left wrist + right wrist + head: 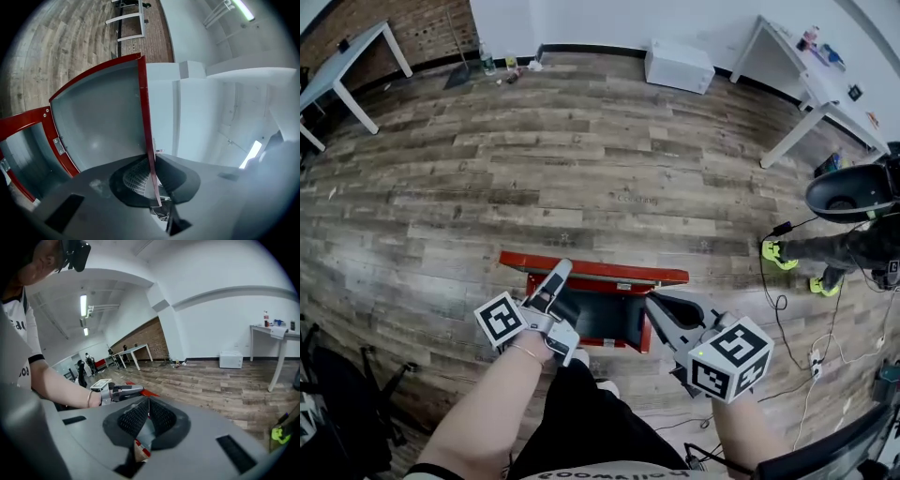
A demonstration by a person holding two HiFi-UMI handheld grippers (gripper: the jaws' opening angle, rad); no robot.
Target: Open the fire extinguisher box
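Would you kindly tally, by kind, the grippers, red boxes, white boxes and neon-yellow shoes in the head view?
Grippers: 2, the left gripper and the right gripper
Red fire extinguisher box: 1
White box by the wall: 1
Neon-yellow shoes: 2
Total: 6

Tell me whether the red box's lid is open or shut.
Open. The lid stands raised off the box, its grey inside showing, its edge pinched by the left gripper.

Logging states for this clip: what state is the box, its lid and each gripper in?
box: open, on the floor.
lid: swung open, raised.
left gripper: shut on the lid's red edge.
right gripper: shut on a thin edge of the box.
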